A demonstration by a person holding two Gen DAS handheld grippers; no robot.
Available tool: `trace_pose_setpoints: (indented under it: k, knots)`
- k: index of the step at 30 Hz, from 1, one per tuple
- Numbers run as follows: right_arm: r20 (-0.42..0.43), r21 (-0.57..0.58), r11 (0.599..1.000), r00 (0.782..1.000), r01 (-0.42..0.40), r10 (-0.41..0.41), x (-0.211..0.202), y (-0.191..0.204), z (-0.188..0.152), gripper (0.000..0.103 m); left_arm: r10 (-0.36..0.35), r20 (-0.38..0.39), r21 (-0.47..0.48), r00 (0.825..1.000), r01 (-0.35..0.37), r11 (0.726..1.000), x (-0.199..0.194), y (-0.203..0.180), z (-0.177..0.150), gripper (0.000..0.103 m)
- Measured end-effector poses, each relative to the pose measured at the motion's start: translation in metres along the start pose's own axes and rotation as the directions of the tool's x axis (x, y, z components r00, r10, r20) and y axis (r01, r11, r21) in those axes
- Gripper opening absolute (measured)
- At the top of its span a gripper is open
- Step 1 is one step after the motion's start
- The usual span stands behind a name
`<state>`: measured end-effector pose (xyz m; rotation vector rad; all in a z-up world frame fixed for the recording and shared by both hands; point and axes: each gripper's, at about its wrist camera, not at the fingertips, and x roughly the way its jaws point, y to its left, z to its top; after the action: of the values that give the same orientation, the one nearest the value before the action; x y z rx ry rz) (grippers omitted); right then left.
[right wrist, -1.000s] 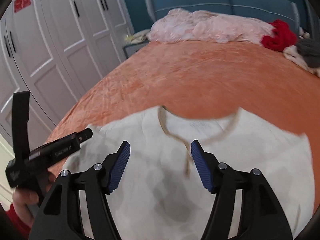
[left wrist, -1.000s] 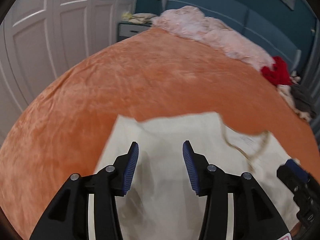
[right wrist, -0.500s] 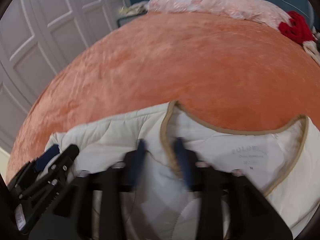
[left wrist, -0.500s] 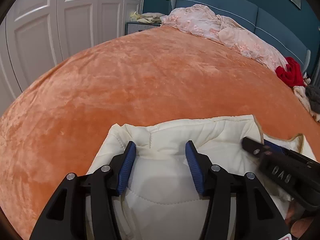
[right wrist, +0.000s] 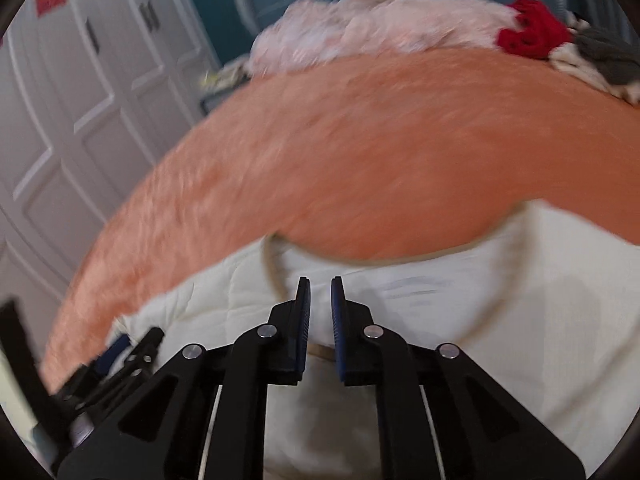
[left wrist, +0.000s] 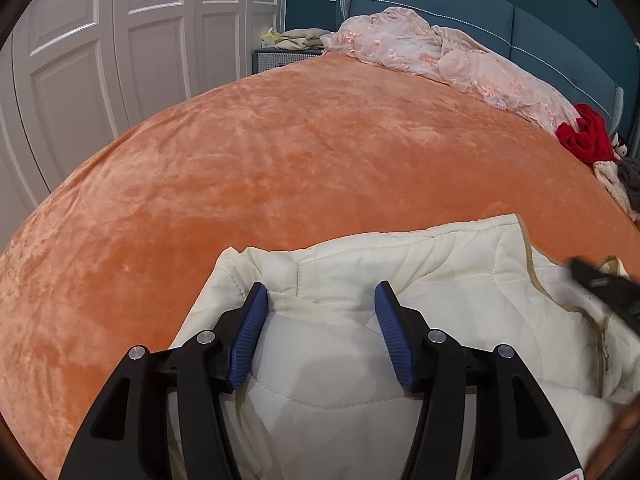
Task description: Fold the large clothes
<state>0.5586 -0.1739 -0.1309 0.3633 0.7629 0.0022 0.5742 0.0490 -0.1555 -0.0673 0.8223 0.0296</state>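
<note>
Cream jacket [left wrist: 440, 280] on orange bedspread [left wrist: 280, 160]; left tool [left wrist: 320, 300] opening, right tool [right wrist: 320, 300] closing, both unclamped

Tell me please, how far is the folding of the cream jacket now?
Done: the cream jacket lies on the orange bedspread, collar away from the person, one shoulder bunched. In hand: the left tool stands over that shoulder, jaws opening, cloth between them unpinched; the right tool is closing near the collar trim, and the blur hides any grip. Left: every fold; no neat fold shows yet.
</note>
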Motion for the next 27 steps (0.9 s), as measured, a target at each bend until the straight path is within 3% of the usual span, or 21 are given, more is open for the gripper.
trace_pose_setpoints:
  k: [5,9,10,12,15,19,21,24,27]
  knots:
    - [0.036,0.075,0.994,0.996,0.08,-0.083,-0.059,-0.083,0.008,0.011,0.026,-0.008,0.022,1.0,-0.026,0.999,0.003,-0.005,0.002,0.056]
    - [0.009,0.176,0.972,0.987,0.159,-0.163,-0.082,-0.153,0.005,0.012,0.074,-0.041,0.071,0.996,-0.071,0.995,-0.007,-0.016,0.012,0.056]
    - [0.006,0.198,0.966,0.985,0.166,-0.171,-0.085,-0.167,0.005,0.012,0.056,-0.027,0.085,0.998,-0.054,0.995,-0.018,-0.023,0.016,0.055]
    - [-0.006,0.239,0.956,0.985,0.167,-0.171,-0.087,-0.19,0.003,0.012,-0.044,0.012,0.084,0.999,0.043,0.996,-0.043,-0.04,0.023,0.055]
    - [-0.015,0.283,0.953,0.994,0.111,-0.112,-0.08,-0.204,-0.001,0.012,-0.207,0.034,0.111,0.978,0.202,0.973,-0.074,-0.088,0.034,0.056]
    - [-0.025,0.214,0.971,0.995,0.104,-0.101,-0.065,-0.195,-0.005,0.012,-0.334,-0.022,0.252,0.942,0.328,0.91,-0.082,-0.181,0.031,0.056]
    - [-0.035,0.19,0.977,0.995,0.1,-0.095,-0.058,-0.191,-0.006,0.012,-0.324,-0.096,0.332,0.941,0.337,0.881,-0.065,-0.23,0.016,0.054]
    - [-0.054,0.174,0.98,0.995,0.097,-0.089,-0.049,-0.191,-0.006,0.011,-0.261,-0.144,0.376,0.955,0.296,0.878,-0.035,-0.264,-0.004,0.045]
    - [-0.061,0.182,0.98,0.995,0.087,-0.077,-0.045,-0.194,-0.007,0.009,-0.219,-0.197,0.362,0.956,0.278,0.89,-0.009,-0.274,-0.015,0.037]
